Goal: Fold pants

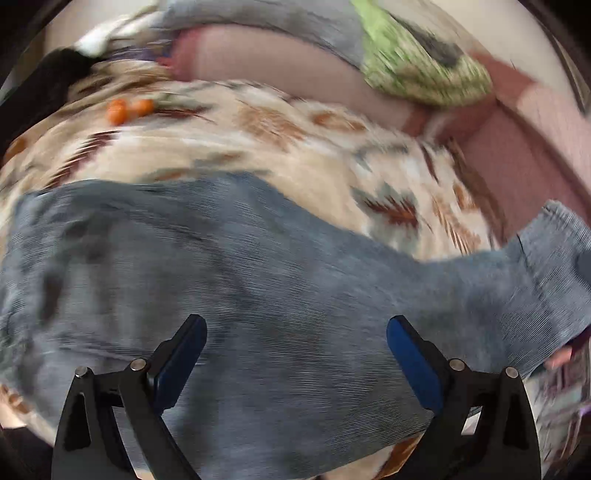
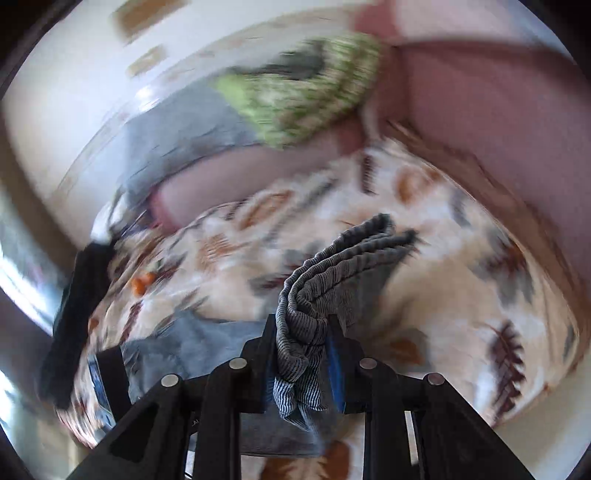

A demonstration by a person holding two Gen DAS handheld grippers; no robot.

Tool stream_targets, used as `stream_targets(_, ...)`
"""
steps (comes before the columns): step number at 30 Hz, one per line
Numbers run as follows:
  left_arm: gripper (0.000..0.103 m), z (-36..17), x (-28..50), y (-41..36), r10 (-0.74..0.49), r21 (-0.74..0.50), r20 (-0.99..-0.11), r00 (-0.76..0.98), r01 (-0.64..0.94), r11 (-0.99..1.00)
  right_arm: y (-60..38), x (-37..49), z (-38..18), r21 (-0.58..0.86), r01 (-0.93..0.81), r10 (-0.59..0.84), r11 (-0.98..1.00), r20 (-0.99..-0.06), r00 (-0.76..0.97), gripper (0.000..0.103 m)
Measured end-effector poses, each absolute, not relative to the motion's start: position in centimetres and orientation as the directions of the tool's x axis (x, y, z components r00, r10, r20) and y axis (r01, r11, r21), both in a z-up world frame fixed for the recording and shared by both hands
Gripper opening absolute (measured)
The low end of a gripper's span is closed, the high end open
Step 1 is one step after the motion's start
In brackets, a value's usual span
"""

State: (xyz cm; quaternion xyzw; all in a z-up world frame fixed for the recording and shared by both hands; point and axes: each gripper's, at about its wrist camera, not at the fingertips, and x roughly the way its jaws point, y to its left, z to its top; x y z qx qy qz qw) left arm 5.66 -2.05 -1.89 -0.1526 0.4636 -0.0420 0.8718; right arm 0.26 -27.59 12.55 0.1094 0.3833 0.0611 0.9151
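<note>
Covering most of both blurred views, a cream blanket point(image 1: 280, 155) with brown and grey leaf prints is spread over a pink sofa point(image 1: 517, 155). A green patterned pillow point(image 1: 417, 62) and a grey cloth point(image 1: 266, 18) are seen lying on the sofa's back cushions.

The grey-blue pants point(image 1: 229, 266) are laid across the blanket in the left wrist view, stretching from the left edge of the frame to the right, where one end is lifted. In the right wrist view, that bunched, ribbed end of the pants point(image 2: 332, 266) is seen gathered in folds above the blanket.

The right gripper point(image 2: 301, 354) is clamped on this bunched fabric, which is pinched between its black fingers point(image 2: 264, 347) and hangs below them. The left gripper point(image 1: 295, 354) is held over the flat part of the pants with its jaws spread wide and nothing between its blue pads point(image 1: 413, 358).

Two small orange objects point(image 1: 129, 109) are seen on the blanket near its far left side; what they are cannot be told.
</note>
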Motion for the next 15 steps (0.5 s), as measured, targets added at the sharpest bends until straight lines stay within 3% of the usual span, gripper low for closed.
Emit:
stream_targets(3,0.099,-0.6,3.5,4.4,-0.122,-0.293,-0.771,0.625,-0.177,0.94,-20.0,0.3,10.7,0.191,-0.18,0.263,0.965,-0.708,0.655,0.026)
stream_targets(6,0.099,-0.2,1.7,8.8,-0.057,-0.274,-0.771,0.634,-0.25,0.929,-14.3,0.1,5.0,0.211,-0.291,0.342,0.933,-0.768,0.541,0.027)
stream_targets(9,0.098,-0.4,0.7,10.4,-0.066,-0.285,-0.779,0.623,-0.258,0.923,-11.9,0.4,-2.2,0.269,-0.308,0.381,0.912,-0.835,0.398,0.038)
stream_targets(10,0.098,-0.3,0.5,10.4,-0.084,-0.294,-0.779,0.622,-0.244,0.924,-12.4,-0.4,-2.1,0.288,-0.309,0.406,0.906,-0.795,0.45,0.04)
stream_targets(13,0.098,0.7,0.6,9.0,-0.143,-0.332,-0.758,0.636,-0.187,0.925,-15.1,-1.6,-0.3,0.442,-0.291,0.529,0.848,-0.732,0.429,0.066)
stream_targets(15,0.098,1.8,0.7,6.9,-0.207,-0.362,-0.732,0.649,-0.113,0.925,-18.3,-2.5,1.3,0.496,-0.245,0.55,0.833,-0.689,0.473,0.066)
